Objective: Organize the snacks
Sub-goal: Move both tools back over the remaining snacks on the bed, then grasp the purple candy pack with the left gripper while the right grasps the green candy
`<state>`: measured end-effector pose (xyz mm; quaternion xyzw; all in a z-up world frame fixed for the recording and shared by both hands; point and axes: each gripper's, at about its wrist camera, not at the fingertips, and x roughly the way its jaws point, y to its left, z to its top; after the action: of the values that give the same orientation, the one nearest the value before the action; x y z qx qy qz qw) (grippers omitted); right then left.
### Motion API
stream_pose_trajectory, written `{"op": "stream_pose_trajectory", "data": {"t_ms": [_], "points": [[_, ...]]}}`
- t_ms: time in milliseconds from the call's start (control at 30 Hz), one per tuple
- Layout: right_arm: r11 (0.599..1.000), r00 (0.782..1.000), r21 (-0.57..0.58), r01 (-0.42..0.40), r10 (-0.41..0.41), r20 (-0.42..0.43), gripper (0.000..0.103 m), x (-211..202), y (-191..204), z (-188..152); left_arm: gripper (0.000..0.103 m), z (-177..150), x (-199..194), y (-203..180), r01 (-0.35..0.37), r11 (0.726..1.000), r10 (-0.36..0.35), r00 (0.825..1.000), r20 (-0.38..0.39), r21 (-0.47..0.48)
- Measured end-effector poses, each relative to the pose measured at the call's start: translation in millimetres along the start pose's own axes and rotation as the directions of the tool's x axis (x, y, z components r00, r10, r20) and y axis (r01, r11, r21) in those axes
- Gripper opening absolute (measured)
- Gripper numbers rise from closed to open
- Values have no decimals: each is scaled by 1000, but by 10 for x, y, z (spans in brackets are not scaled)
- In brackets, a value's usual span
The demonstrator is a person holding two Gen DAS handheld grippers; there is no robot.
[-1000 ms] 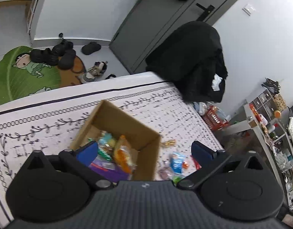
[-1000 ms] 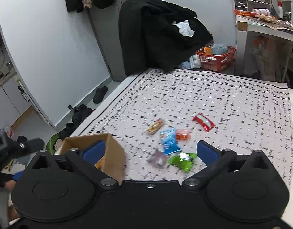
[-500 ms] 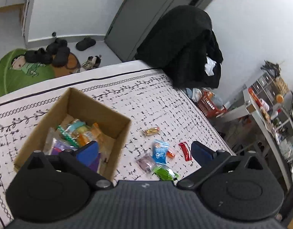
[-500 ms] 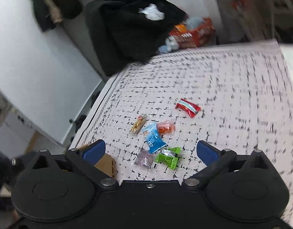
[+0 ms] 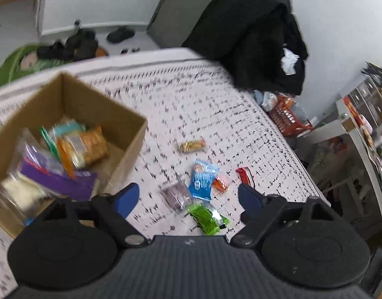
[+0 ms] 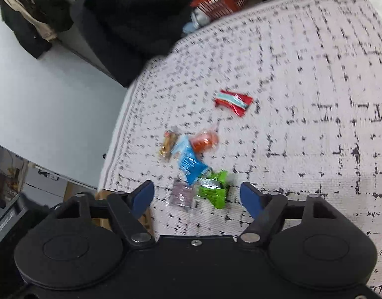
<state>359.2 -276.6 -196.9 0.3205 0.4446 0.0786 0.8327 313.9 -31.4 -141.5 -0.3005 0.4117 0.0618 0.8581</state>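
Note:
A cardboard box [image 5: 121,117] with several snack packets inside sits on the patterned bed cover at the left of the left wrist view. Loose snacks lie to its right: a green packet [image 5: 207,218] [image 6: 213,191], a blue packet [image 5: 202,182] [image 6: 189,165], a purple-grey packet [image 5: 176,195] [image 6: 182,195], an orange one [image 5: 220,184] [image 6: 204,140], a red one [image 5: 245,174] [image 6: 232,101] and a gold bar [image 5: 192,146] [image 6: 169,143]. My left gripper [image 5: 188,198] is open above the loose pile. My right gripper [image 6: 197,195] is open, with the green and purple packets between its fingers' line of sight.
A black coat [image 5: 253,32] hangs over the bed's far corner. A red basket [image 6: 223,0] stands on the floor beyond the bed. Shoes [image 5: 79,44] and a green mat lie on the floor. A desk with shelves [image 5: 360,124] stands at the right.
The left gripper has swung right, from over the box to over the loose snacks. The right gripper has tilted down and moved closer to the same pile. Both stay open.

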Motion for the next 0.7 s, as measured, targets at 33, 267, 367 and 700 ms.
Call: {"op": "stream_pose_trajectory", "data": {"t_ms": [33,267,367,700], "points": [[1000,1000,-4,-3,3,-10,69,38,-19,-5,80,-21,57,-1,-11,1000,11,1000,-5,-15],[998,996,52,-30,34,-84,56,339,-171,9,70,-52,421,-24,-55,996,53,998,-36,-65],[997,995,70,-39,46,-89,56,391,-217,25,67,-63,567,-25,-71,992,66,997,-50,-100],[992,988,115,-59,75,-135,51,626,-357,80,57,-118,1031,-8,-139,974,122,987,-102,-179]]}}
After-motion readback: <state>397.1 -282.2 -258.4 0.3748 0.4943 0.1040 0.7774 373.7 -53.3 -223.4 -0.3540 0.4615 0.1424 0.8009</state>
